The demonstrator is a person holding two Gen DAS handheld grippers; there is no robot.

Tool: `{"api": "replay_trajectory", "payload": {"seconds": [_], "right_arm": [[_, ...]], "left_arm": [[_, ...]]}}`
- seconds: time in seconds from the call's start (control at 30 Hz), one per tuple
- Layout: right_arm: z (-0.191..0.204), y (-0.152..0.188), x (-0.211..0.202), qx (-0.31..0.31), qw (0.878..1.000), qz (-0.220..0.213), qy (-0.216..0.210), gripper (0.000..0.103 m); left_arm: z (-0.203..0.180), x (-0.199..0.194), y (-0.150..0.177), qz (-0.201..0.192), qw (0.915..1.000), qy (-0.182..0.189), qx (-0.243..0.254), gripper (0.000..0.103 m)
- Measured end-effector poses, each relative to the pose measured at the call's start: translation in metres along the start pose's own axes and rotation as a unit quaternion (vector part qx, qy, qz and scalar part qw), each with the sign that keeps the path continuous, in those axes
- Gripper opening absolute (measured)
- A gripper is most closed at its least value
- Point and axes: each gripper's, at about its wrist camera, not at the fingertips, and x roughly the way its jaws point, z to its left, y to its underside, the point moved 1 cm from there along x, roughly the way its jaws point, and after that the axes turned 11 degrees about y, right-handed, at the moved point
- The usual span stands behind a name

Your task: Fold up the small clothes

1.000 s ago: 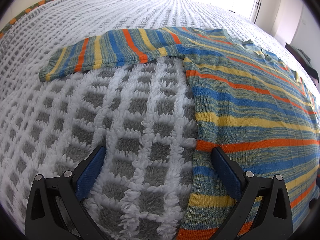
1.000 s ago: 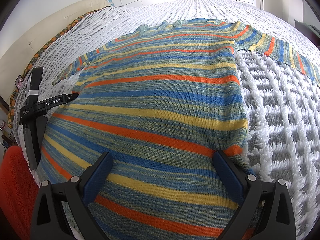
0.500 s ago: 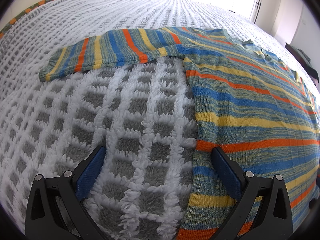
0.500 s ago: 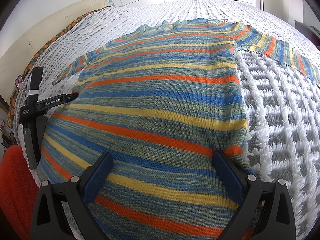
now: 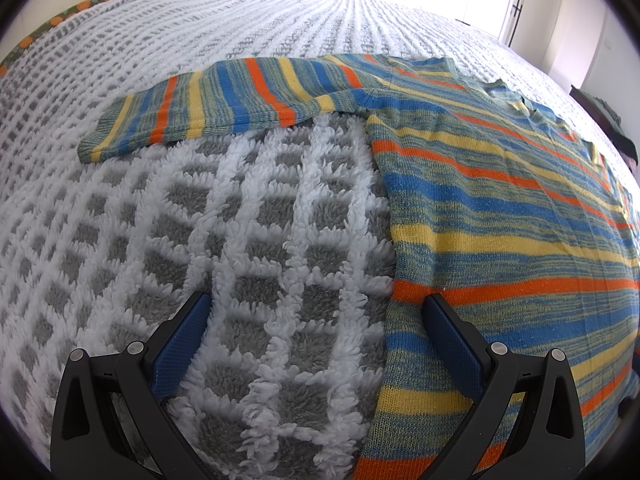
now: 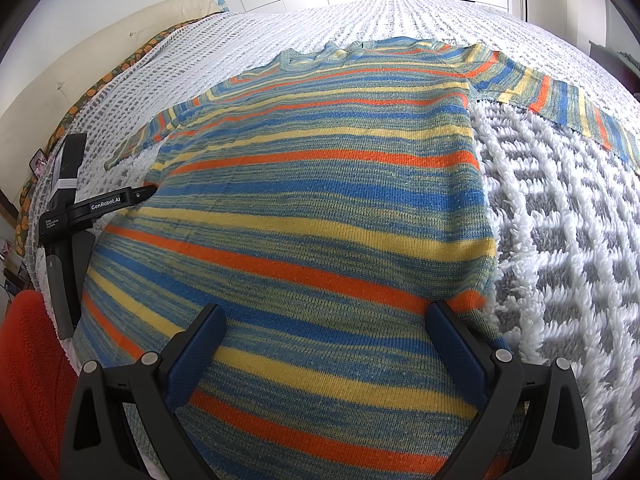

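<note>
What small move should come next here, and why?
Probably the left gripper closes on the striped sweater at its side edge. Both grippers are open and hold nothing, the sweater lies flat and unfolded on the blanket, and that edge sits between the left fingers.

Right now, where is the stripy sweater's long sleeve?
In the left wrist view, the sleeve stretches out flat to the left from the stripy sweater, lying on the fluffy checked blanket beyond the open left gripper.
</note>
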Motion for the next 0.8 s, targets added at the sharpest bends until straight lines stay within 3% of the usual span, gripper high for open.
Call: {"api": "replay_trajectory", "payload": {"seconds": [0.47,0.6,0.7,0.8], "right_arm": [[-0.002,-0.004,-0.004,0.006,1.000,0.011,-0.007,0.099],[-0.027,-0.002,-0.018,0.066,0.996,0.041,-0.046,0.098],[-0.055,0.004,-0.033,0.127,0.989,0.054,-0.050,0.091],[-0.067,0.001,-0.051,0.168,0.984,0.051,-0.040,0.091]], "left_arm": [[0.000,0.000,0.000,0.000,1.0000,0.000,0.000,0.103],[0.000,0.000,0.000,0.000,1.0000,0.000,0.000,0.103],[0.000,0.000,0.000,0.000,1.0000,0.000,0.000,0.103],[0.000,0.000,0.000,0.000,1.0000,0.000,0.000,0.103]]}}
